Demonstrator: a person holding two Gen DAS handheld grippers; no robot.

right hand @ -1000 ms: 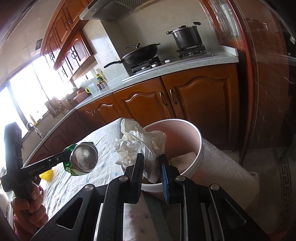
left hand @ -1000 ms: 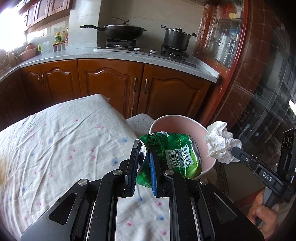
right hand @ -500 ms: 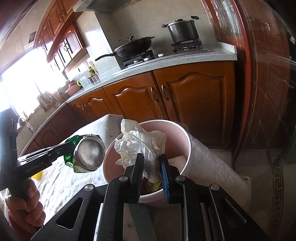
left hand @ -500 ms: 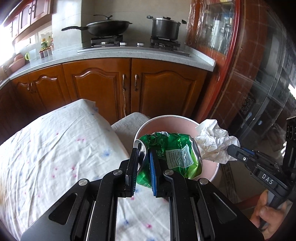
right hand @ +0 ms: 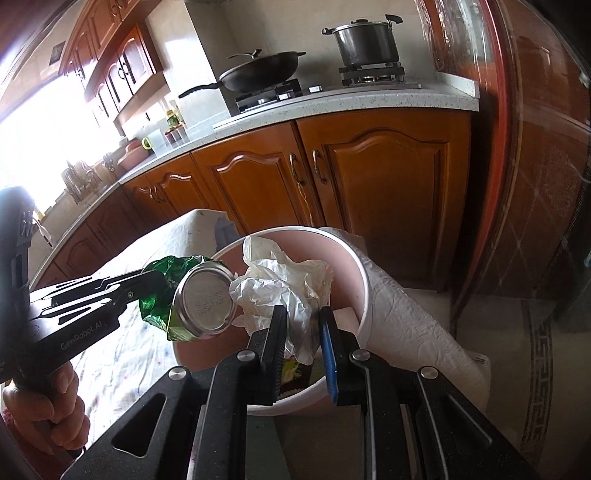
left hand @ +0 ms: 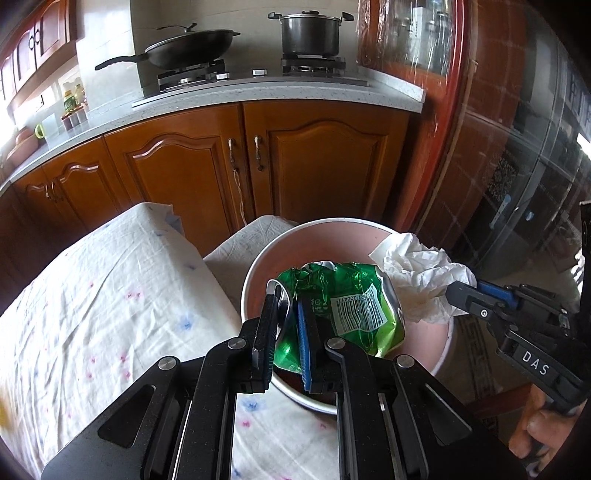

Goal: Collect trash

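Gripping crushed green can (left hand: 343,306), crumpled tissue (right hand: 291,291) over round pink bin (left hand: 258,273).

crushed green can (left hand: 343,306) | crumpled white tissue (left hand: 424,280) | both above pink bin (left hand: 255,273)

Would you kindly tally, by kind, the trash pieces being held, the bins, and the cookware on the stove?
Crushed green can, in the left gripper: 1
Crumpled white tissue, in the right gripper: 1
Pink bin: 1
Wok: 1
Lidded pot: 1
Total: 5
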